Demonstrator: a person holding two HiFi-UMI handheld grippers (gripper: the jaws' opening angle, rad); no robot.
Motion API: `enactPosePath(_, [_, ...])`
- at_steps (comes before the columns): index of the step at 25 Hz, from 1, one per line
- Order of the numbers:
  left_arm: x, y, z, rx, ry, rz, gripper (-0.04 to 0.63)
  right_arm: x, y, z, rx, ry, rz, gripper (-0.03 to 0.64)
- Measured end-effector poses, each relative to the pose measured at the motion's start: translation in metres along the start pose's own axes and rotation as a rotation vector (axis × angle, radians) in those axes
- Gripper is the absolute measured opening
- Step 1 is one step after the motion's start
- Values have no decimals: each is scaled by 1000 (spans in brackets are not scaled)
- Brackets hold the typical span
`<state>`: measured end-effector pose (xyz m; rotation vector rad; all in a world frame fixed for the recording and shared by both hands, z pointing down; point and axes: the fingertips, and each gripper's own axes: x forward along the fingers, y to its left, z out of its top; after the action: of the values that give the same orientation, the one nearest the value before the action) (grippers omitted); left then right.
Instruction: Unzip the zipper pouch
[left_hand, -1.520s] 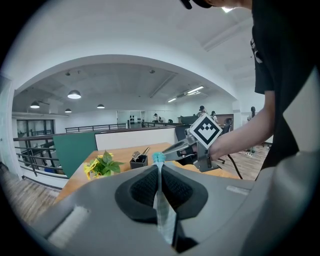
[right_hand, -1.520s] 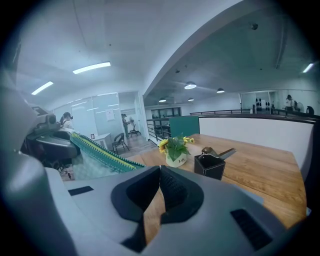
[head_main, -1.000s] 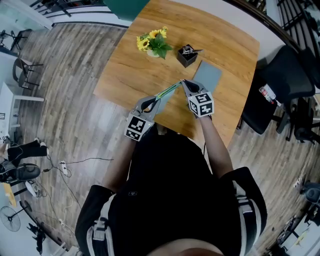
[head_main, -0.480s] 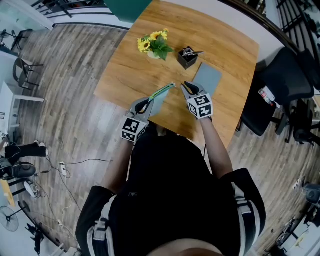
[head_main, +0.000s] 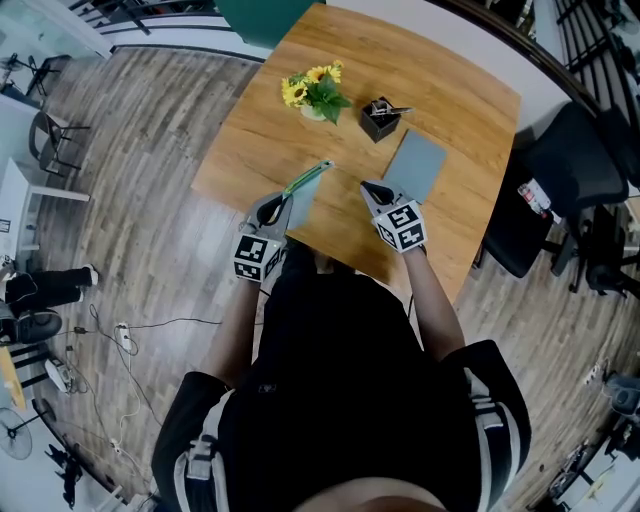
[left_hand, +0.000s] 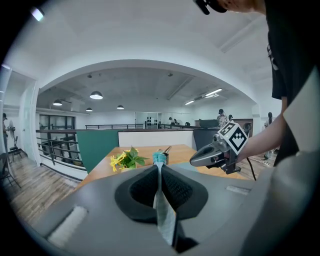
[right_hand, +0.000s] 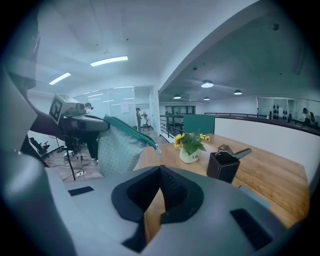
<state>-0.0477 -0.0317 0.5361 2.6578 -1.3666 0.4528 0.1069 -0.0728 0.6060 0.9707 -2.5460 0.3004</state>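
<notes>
- I am gripping the zipper pouch (head_main: 303, 200) with the left claw (head_main: 281, 203). Its jaws are pressing together on the pouch's near end, pinching the fabric flat between the pads.
- The pouch is hanging in the air just ahead of that claw, over the near edge of the tabletop (head_main: 460, 80). Its green zipper (head_main: 310, 177) is running along the upper edge, away from the claw.
- The right claw (head_main: 368, 188) is hovering to the right of the left one, apart from the pouch. Its jaws are resting together with nothing between them.
- Seen from the right claw, the pouch is sitting ahead and to its left. The zipper pull (right_hand: 157, 148) is dangling at the corner nearest that claw.
- Beyond the left claw, a pot of sunflowers (head_main: 315, 88) is standing on the tabletop.
- Ahead of the right claw, a black holder (head_main: 380, 117) is standing on the tabletop. A grey pad (head_main: 415, 165) is lying between that holder and the claw, slightly to the right.
</notes>
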Motion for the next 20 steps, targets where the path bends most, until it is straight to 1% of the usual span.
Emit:
enactPosePath(3, [-3, 10, 0, -3, -2, 22, 6, -1, 4, 3, -10, -6, -3, 2])
enactPosePath(8, [-5, 26, -1, -10, -11, 53, 6, -4, 2, 10, -23, -30, -35, 2])
enactPosePath(20, [-14, 47, -5, -6, -2, 73, 6, -4, 0, 19, -14, -39, -61, 2])
